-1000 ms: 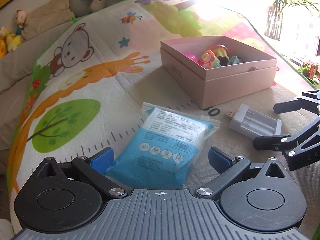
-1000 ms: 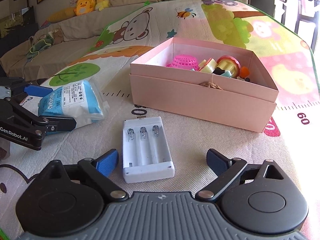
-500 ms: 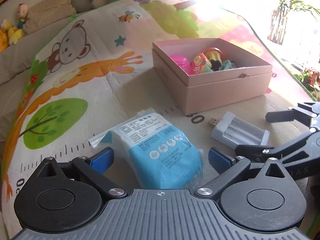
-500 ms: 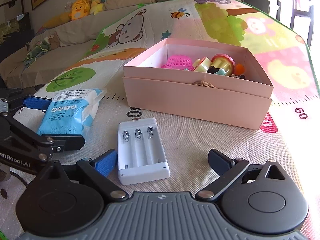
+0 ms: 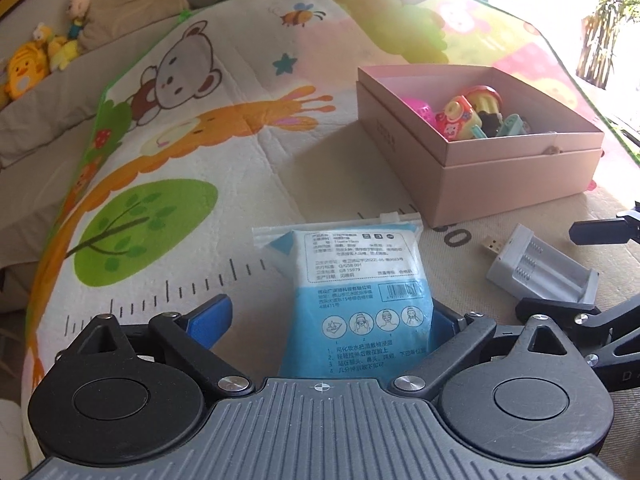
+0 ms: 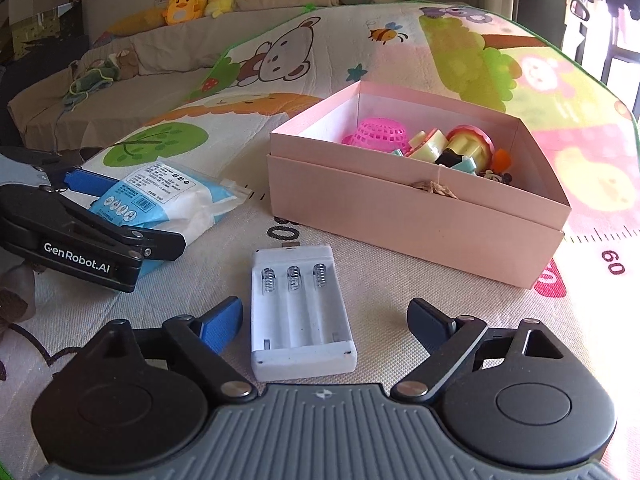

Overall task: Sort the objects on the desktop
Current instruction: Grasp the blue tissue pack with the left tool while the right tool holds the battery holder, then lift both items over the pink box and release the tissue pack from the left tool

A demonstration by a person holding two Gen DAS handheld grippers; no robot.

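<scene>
Left wrist view: the left tool (image 5: 330,320) has its jaws wide but closing, with the blue and white wipes packet (image 5: 360,292) lying between them on the play mat (image 5: 240,152). The right finger looks against the packet's edge; the left finger stands clear of it, so nothing is gripped yet. The packet is a soft, plump plastic pouch with printed text, a barcode and 4 small pictures, and a clear sealed flap at its far end. It should be light, squashy and a bit slick, so I judge the best hold is across the full middle, not the thin flap.

To its right lies the white battery charger (image 6: 298,308), flat and open side up, with 3 springs and a USB plug at its far end. In the right wrist view the right tool (image 6: 328,322) has its jaws closing around it, both fingers apart from its sides. It looks light, rigid, smooth plastic; squeezing the 2 long sides should hold it squarely.

Beyond, further right, stands the pink box (image 6: 400,208), already holding several small toys.
</scene>
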